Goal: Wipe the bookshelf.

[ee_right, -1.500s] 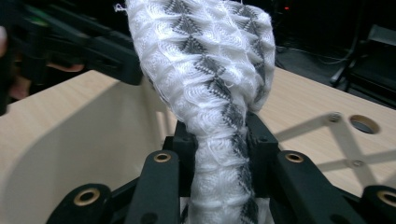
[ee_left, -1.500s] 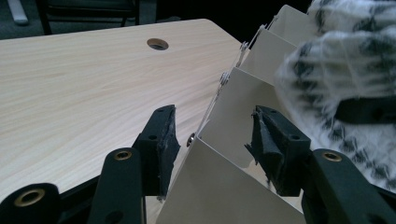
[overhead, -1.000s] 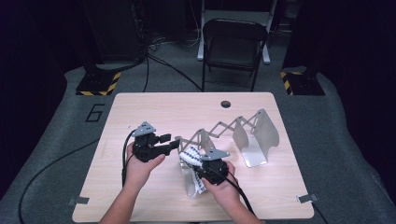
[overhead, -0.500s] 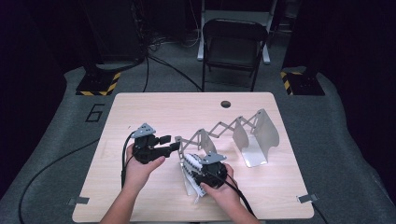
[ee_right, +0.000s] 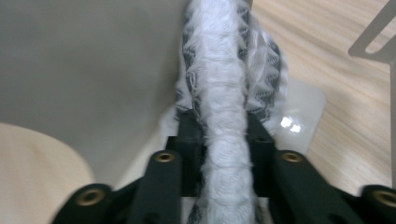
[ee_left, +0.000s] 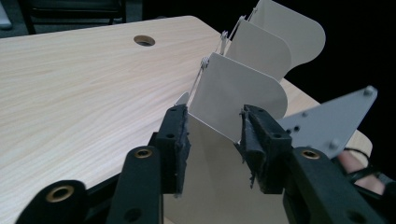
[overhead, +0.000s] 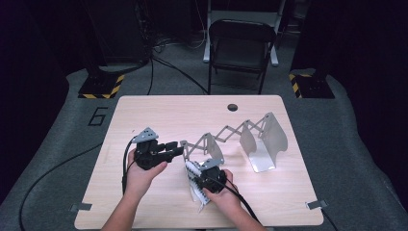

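A white metal expanding rack (overhead: 240,132) with scissor links stands on the wooden table (overhead: 159,115). My left gripper (overhead: 179,150) sits at the rack's left end. Its jaws have just been closing; in the left gripper view they (ee_left: 212,126) still stand apart, with the nearest divider plate (ee_left: 238,93) showing between them. My right gripper (overhead: 201,177) is shut on a white and grey patterned cloth (overhead: 194,174), after its jaws have just been closing on it. In the right gripper view the cloth (ee_right: 224,70) runs up between the pads (ee_right: 189,126), beside a pale plate (ee_right: 84,60).
A cable hole (overhead: 233,107) lies near the table's far edge. A folding chair (overhead: 240,45) stands beyond the table. The larger end plates (overhead: 267,139) stand at the right. Cables trail over the floor at the left.
My right gripper has sunk a little toward the table with the cloth. My left gripper has stayed where it was at the rack's end.
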Tool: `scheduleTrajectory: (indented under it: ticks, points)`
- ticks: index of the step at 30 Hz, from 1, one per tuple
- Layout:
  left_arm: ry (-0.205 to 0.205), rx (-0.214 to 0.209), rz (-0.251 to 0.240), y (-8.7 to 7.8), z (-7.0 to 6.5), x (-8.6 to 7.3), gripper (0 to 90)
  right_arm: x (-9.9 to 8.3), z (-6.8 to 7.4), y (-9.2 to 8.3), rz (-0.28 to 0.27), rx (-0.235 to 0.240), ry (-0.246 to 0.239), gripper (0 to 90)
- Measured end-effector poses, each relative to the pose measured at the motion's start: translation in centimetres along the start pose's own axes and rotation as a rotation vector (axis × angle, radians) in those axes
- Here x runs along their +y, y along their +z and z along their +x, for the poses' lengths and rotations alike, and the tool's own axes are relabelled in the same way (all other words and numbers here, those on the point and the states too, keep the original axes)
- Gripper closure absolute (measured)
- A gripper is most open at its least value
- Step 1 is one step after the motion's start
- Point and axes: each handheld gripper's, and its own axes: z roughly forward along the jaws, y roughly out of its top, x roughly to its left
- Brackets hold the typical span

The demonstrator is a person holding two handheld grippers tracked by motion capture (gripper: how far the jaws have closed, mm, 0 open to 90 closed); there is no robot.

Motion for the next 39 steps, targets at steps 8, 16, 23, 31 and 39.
scheduleTrajectory:
  ticks: [8,16,23,31,39]
  points:
    - [0.042,0.071,0.035,-0.9,0.5,0.2,64.7,3.2,-0.1,-4.8,-0.207,0.172,0.071,78.1]
    - [0.038,0.053,0.077,0.2,0.5,-0.5,65.3,5.8,0.7,-6.4,-0.251,0.137,-0.051,78.7]
    - [0.04,0.052,0.104,0.7,0.6,-0.8,65.4,4.0,0.9,-2.8,-0.095,0.12,-0.095,79.0]
    - [0.041,0.045,0.105,0.8,0.7,-1.0,63.4,5.3,0.6,-5.7,-0.216,0.143,-0.083,78.7]
    - [0.032,0.046,0.102,0.8,0.6,-1.1,63.2,3.6,0.9,-5.0,-0.146,0.112,-0.135,78.0]
